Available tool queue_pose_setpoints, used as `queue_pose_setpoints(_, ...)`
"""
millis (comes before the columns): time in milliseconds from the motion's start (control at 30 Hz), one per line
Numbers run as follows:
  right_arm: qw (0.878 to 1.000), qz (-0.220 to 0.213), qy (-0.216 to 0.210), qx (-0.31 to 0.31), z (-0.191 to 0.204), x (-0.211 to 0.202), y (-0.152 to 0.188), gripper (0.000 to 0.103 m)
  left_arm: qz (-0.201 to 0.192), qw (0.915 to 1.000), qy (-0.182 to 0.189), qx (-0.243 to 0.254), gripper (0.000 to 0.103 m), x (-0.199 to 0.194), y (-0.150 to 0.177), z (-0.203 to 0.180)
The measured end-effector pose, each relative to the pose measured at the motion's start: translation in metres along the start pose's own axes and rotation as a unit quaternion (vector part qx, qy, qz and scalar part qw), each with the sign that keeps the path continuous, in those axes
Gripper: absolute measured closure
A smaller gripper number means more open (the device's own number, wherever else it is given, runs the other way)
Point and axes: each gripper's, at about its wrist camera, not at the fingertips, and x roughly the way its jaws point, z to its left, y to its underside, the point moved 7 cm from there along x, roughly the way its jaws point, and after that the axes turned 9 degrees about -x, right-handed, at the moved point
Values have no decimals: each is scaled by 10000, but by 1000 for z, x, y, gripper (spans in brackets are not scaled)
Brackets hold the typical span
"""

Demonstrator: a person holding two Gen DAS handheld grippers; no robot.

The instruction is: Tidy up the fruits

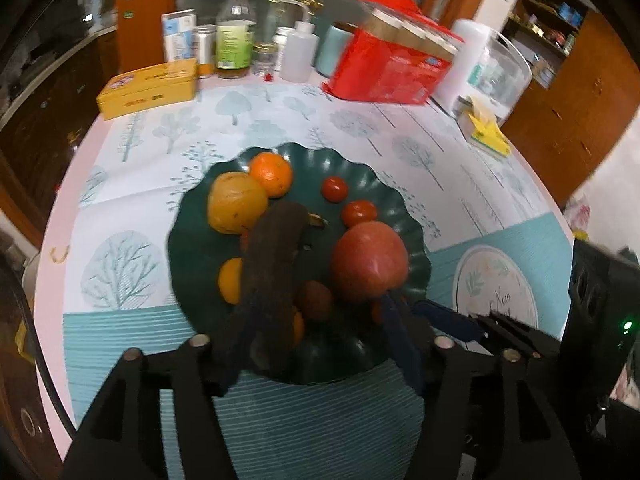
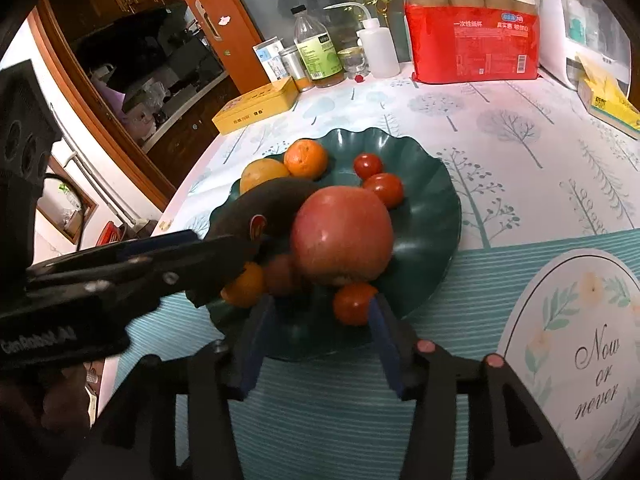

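So the green plate [image 2: 432,216] sits mid-frame on the tree-print worktop [image 2: 520,128], loaded with a big red apple [image 2: 342,236], a dark brown banana [image 1: 272,280], oranges [image 2: 306,158] toward the upper left and small tomatoes [image 2: 368,165] to the right. Left hand-held gripper [image 1: 320,320] has its jaws spread around the banana's near end, not squeezing as far as I can tell. Right hand-held gripper [image 2: 320,316] is spread too, blue pads either side of the apple's base and a tomato, nothing pinched.
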Motion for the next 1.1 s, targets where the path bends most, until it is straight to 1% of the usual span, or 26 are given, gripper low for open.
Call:
queue_pose_setpoints(33,10000,22,-8,9,-1,0,1,52,-30,10000,0,-84,36,-3,-1,2)
queue_pose_setpoints(100,10000,53,-36,30,-3,-3,4,50,-105,9997,10,-238,29,-12,-1,6)
queue_pose_setpoints(167,9999,78,-43,48,-7,-7,9,47,-167,9993,-6,-339,27,-20,2,8)
queue_pose_setpoints(300,9999,135,-46,97,-15,-17,20,44,-103,9990,-110,-422,26,-26,16,5)
queue_pose_setpoints(533,9995,281,-47,161,-41,-45,50,34,73,9972,-422,-605,26,-30,60,-15)
queue_pose_setpoints(667,9991,396,-64,113,-61,-69,68,29,160,9942,-626,-855,26,-33,87,-38)
queue_pose_setpoints(767,9986,523,-26,-17,-77,-91,82,28,235,9903,-747,-1145,18,-38,106,-58)
queue_pose_setpoints(867,9975,675,-44,-178,-96,-113,96,28,168,9876,-773,-1358,18,-46,119,-80)
queue_pose_setpoints(1000,9953,879,-53,-406,-122,-144,114,28,68,9855,-875,-1454,17,-54,132,-110)
queue_pose_setpoints(1100,9935,955,-33,-625,-138,-167,121,28,-24,9854,-910,-1440,17,-60,142,-138)
